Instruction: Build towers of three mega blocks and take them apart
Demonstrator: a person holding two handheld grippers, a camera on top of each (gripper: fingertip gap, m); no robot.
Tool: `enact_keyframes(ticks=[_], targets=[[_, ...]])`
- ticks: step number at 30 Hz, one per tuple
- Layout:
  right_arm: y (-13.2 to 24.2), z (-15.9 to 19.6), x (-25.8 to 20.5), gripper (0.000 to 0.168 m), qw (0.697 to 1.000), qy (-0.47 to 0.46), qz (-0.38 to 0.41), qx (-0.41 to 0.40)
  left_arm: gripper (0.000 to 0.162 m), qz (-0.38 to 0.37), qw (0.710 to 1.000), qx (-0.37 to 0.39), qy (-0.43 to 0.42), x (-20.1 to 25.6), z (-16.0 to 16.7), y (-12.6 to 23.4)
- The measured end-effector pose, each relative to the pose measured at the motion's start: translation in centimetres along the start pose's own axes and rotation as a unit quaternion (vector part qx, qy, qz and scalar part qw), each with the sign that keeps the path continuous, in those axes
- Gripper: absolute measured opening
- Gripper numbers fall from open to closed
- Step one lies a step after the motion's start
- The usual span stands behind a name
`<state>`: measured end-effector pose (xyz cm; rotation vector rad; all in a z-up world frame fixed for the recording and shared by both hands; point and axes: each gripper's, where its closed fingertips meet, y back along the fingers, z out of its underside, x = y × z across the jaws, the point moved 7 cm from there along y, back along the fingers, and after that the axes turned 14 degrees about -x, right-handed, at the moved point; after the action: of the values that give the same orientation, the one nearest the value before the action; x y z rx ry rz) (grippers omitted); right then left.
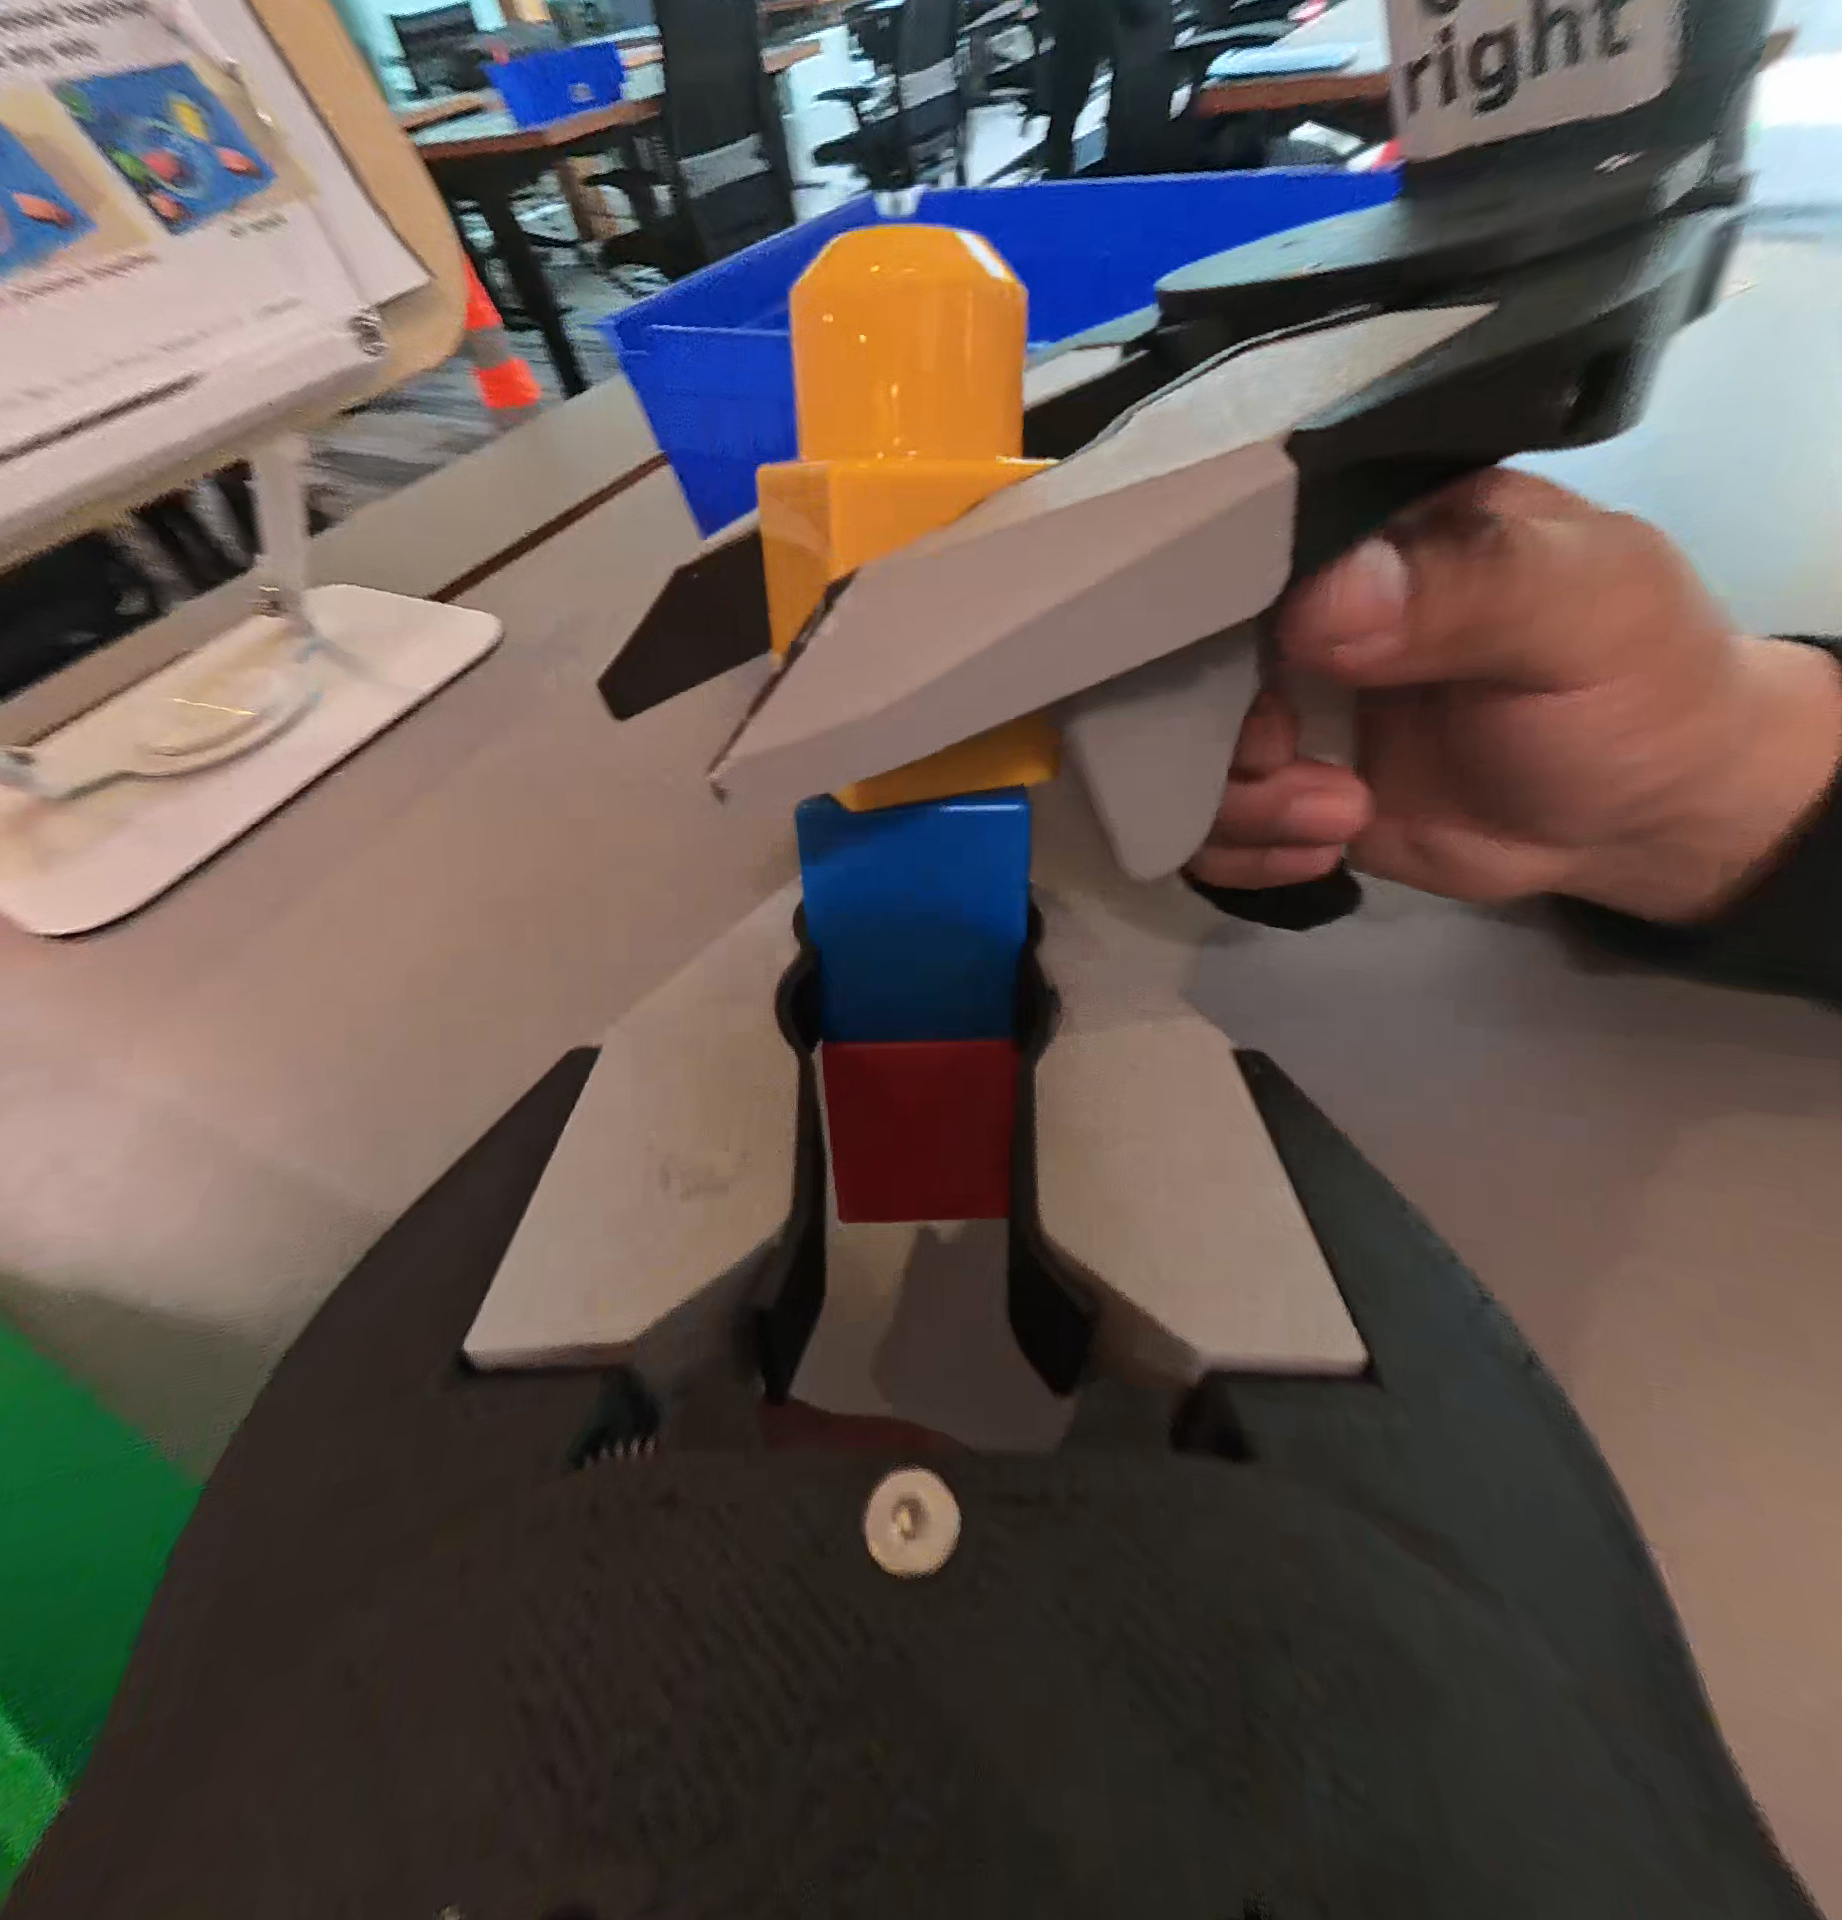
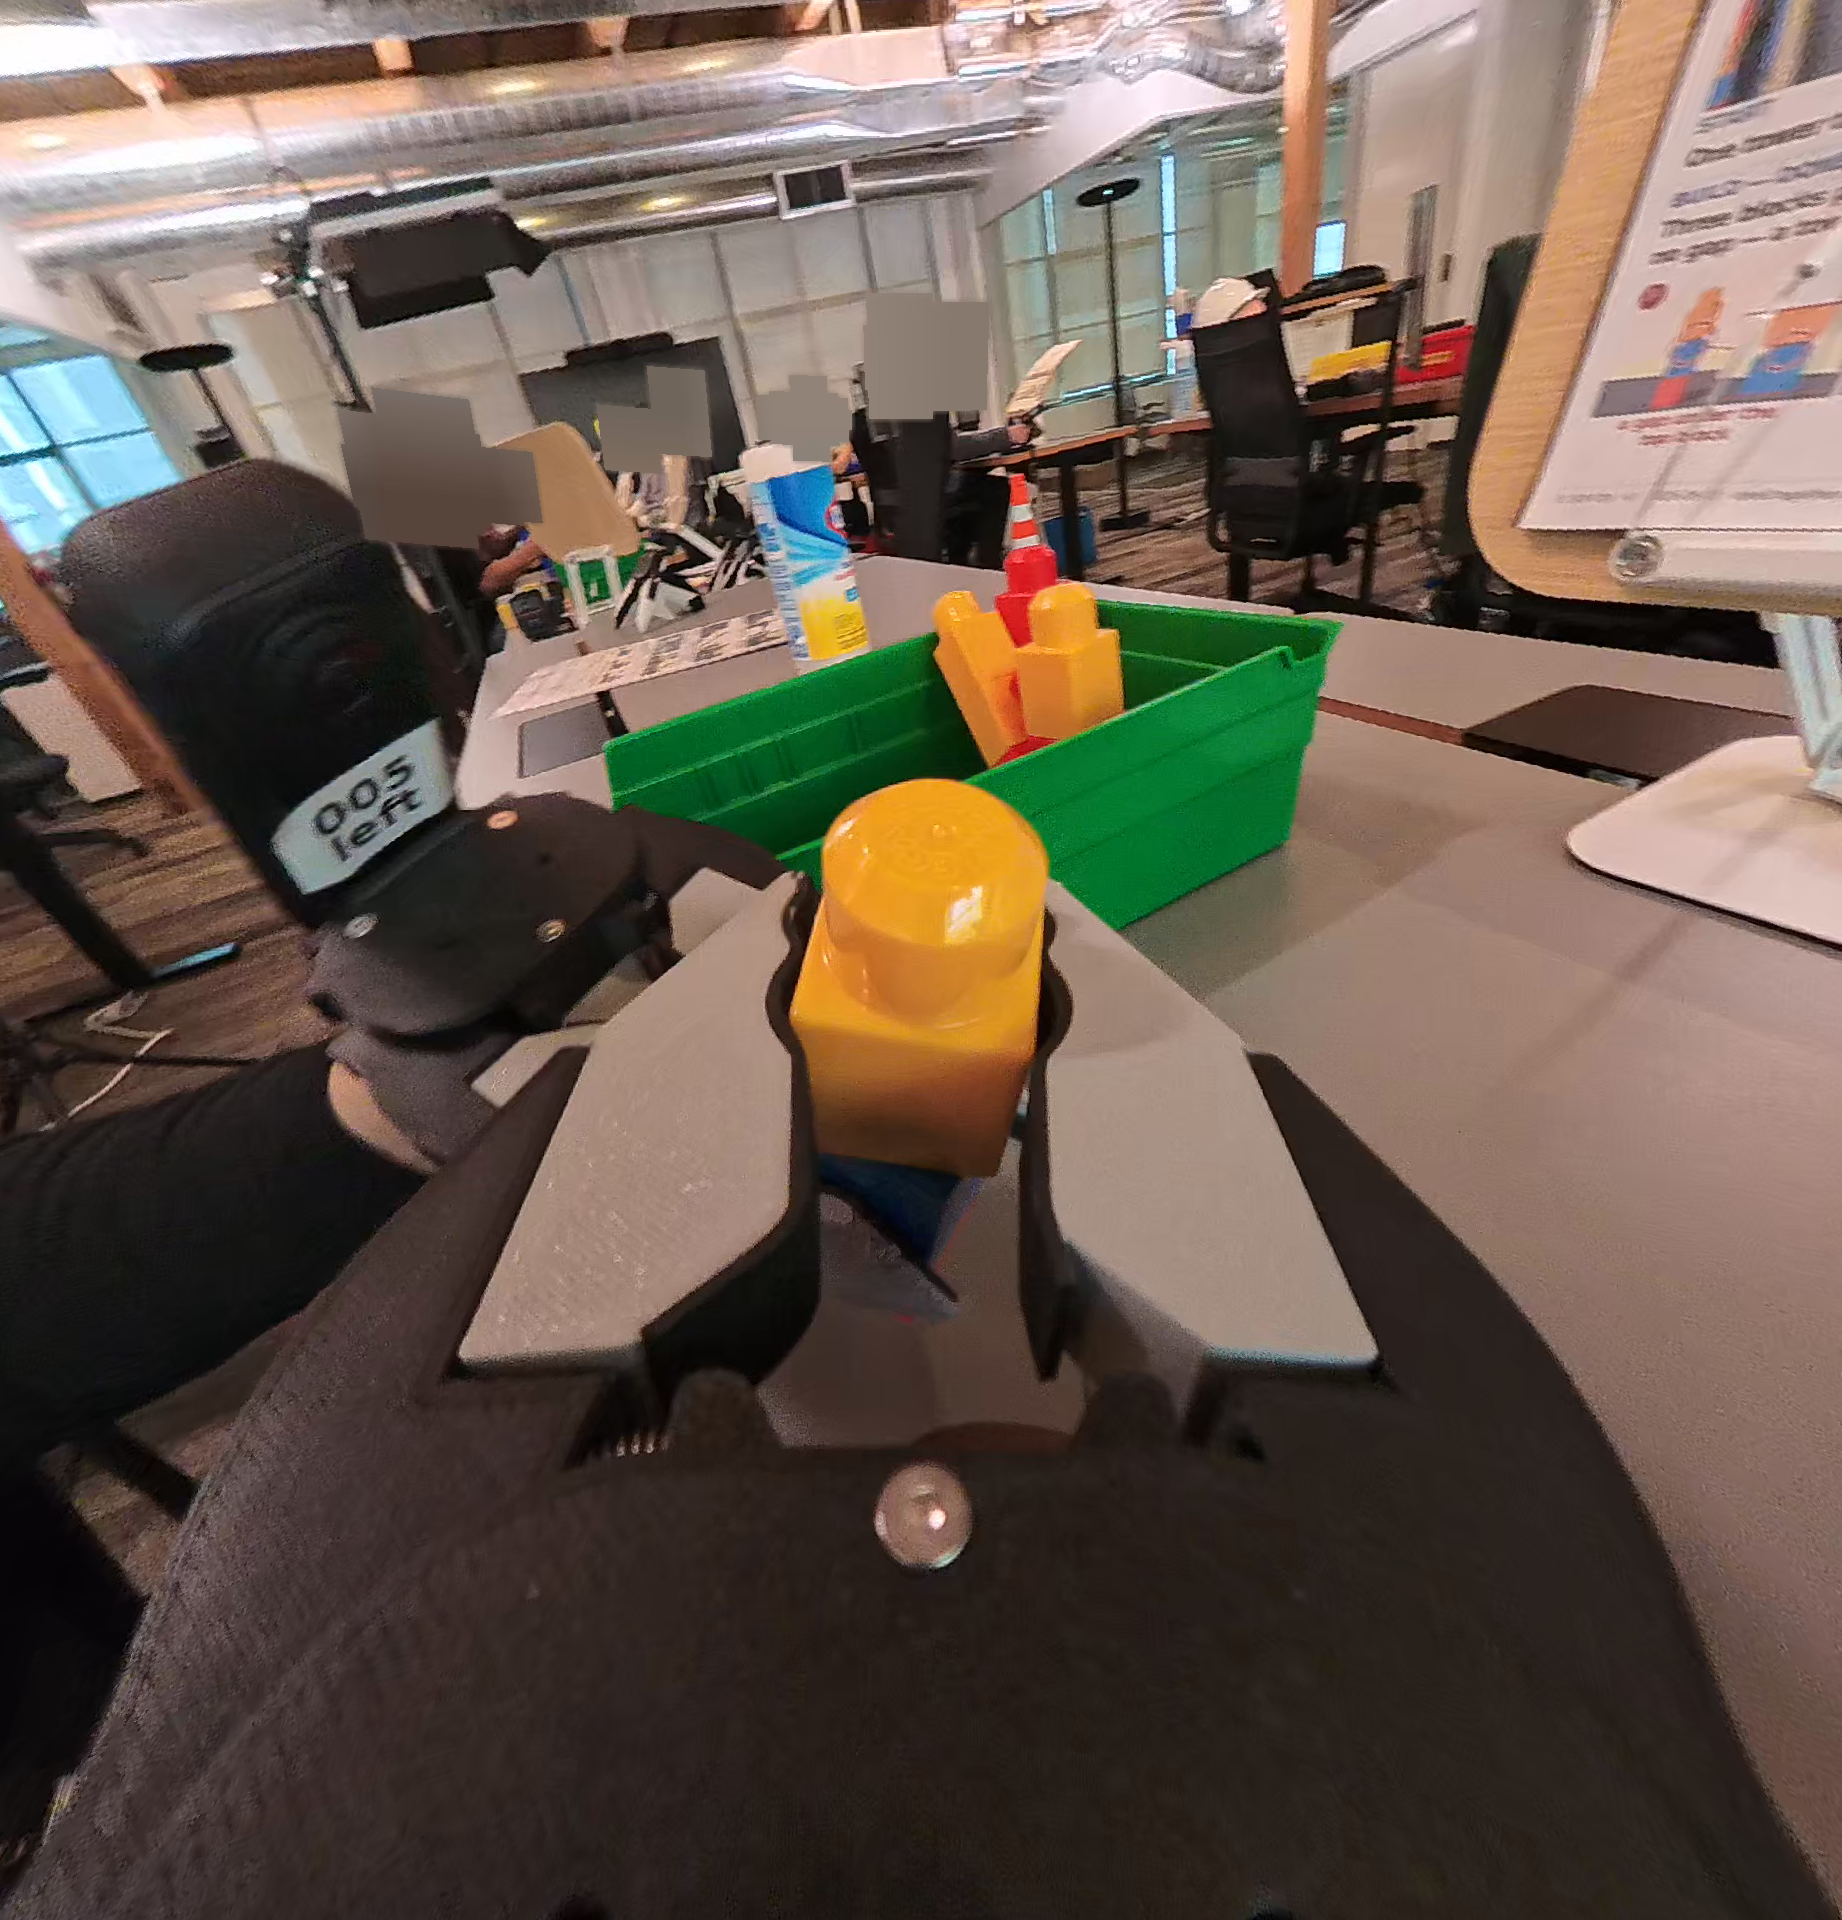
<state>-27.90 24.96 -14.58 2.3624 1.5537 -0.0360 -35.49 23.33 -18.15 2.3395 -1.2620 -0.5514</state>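
Left gripper (image 1: pixel 917 997) clamped on blue block (image 1: pixel 912 914), right gripper (image 2: pixel 922 1039) clamped on yellow block (image 2: pixel 917 1029), green bin (image 2: pixel 1104 790) beyond.

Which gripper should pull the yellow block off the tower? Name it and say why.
Right. The right gripper is already shut on the yellow block at the top, which looks tilted on the blue block. The left gripper clamps the blue block, bracing the tower.
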Motion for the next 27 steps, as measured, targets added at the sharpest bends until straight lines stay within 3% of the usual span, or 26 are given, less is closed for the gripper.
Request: enact_keyframes(ticks=[5,7,10,15,17,23,27], targets=[[0.8,-0.7,-1.7,0.038,0.995,0.019,-0.097,0.022,0.033,0.192,0.979,0.04,0.059,0.9,-0.3,1.4],[1.0,-0.9,-2.0,0.038,0.992,0.019,-0.122,0.032,0.033,0.211,0.974,0.05,0.064,1.0,-0.4,1.7],[1.0,-0.9,-1.5,0.036,0.995,0.017,-0.09,0.033,0.033,0.163,0.984,0.048,0.057,0.7,-0.5,1.3],[0.6,-0.4,-0.1,0.037,0.999,0.03,0.032,0.003,0.033,-0.014,1.0,0.007,-0.004,-0.3,0.0,0.2],[0.8,-0.5,0.3,0.037,0.998,0.026,0.055,0.009,0.033,-0.05,0.999,-0.009,-0.02,-0.5,0.2,-0.1],[3.6,-1.4,2.0,0.037,0.994,-0.031,0.059,0.09,0.033,-0.013,1.0,0.011,0.017,-0.8,0.1,0.3],[5.7,-2.2,2.4,0.036,0.982,0.0,0.139,0.131,0.033,-0.024,0.999,0.027,0.036,-1.2,0.0,0.6]])
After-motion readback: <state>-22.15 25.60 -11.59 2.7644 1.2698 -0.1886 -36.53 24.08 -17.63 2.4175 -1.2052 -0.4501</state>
